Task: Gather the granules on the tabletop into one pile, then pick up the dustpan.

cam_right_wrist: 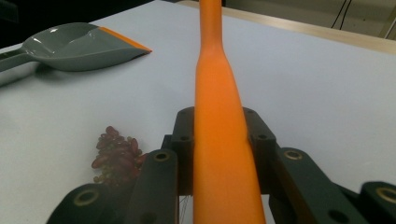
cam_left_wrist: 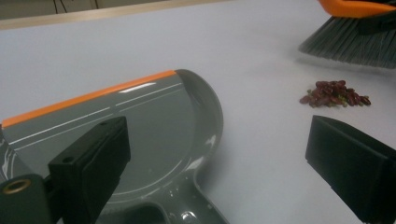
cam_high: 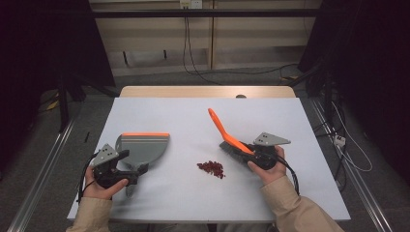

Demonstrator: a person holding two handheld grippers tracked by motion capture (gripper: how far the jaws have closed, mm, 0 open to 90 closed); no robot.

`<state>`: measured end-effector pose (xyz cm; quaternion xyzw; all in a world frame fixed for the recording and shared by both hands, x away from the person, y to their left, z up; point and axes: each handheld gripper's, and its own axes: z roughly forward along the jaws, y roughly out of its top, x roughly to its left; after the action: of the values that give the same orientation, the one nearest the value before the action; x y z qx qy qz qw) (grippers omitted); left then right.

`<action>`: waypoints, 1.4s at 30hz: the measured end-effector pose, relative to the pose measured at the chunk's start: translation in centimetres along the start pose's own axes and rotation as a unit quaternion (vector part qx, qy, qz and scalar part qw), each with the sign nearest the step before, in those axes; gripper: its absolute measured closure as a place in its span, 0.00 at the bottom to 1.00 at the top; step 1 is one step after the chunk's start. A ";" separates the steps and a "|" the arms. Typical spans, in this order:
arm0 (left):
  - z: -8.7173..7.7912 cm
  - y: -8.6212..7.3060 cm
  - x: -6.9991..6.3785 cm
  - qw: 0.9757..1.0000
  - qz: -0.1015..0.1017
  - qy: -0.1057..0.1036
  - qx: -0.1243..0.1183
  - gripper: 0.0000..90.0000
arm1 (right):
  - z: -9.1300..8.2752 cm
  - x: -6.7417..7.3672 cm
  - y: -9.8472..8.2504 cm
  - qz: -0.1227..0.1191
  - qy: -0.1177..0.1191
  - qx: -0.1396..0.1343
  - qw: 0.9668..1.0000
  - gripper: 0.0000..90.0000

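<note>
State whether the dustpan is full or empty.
Empty: the dustpan shows a bare grey inside; the red beans lie on the table.

Both grippers are black, each topped by a grey three-cornered plate dotted with screws: the left gripper (cam_high: 126, 170), the right gripper (cam_high: 251, 151). Black cables trail back (looping past the wrists), and the sleeves (cam_high: 290, 205) are beige.

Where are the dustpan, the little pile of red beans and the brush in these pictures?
dustpan (cam_high: 143, 148), high view, on the flat grey pan behind its orange lip.
red beans (cam_high: 211, 168), high view, on the middle of the pile.
brush (cam_high: 225, 132), high view, on the orange handle above the bristles.
</note>
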<state>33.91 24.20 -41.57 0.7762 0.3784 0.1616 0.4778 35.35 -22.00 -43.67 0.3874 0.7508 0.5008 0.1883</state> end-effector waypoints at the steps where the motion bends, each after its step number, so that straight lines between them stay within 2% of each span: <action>1: 0.0 -0.1 -0.1 1.000 0.000 0.001 0.002 0.07 | -0.1 0.0 0.0 0.003 -0.003 -0.001 1.000 0.79; 7: 0.0 -0.6 -0.2 1.000 -0.001 0.009 0.021 0.07 | -0.4 -0.1 -0.2 0.013 -0.004 -0.002 1.000 0.79; 13: 0.1 -1.4 -0.2 0.999 -0.004 0.028 0.045 0.08 | -0.4 0.1 -0.1 0.006 0.001 -0.009 1.000 0.79; 20: 0.2 -2.1 0.0 0.997 -0.011 0.039 0.062 0.08 | -0.7 0.1 0.0 0.006 0.001 -0.014 1.000 0.79; 30: 0.2 -2.8 0.6 0.993 -0.025 0.072 0.088 0.10 | -1.0 0.1 0.1 0.001 0.002 -0.016 1.000 0.79; 33: 0.2 -3.0 1.0 0.992 -0.040 0.076 0.095 0.11 | -0.9 0.0 0.0 0.005 0.002 -0.016 1.000 0.79; 38: 0.0 -2.9 1.5 0.990 -0.049 0.088 0.100 0.19 | -1.1 0.0 0.1 0.002 0.000 -0.020 1.000 0.79; 42: 0.5 -2.3 1.8 0.989 -0.045 0.081 0.115 0.27 | -1.0 -0.1 0.1 0.001 -0.001 -0.016 1.000 0.79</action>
<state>34.41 25.80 -43.99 0.7924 0.4664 0.1574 0.3602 34.73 -22.66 -43.16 0.3853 0.7420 0.5130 0.1945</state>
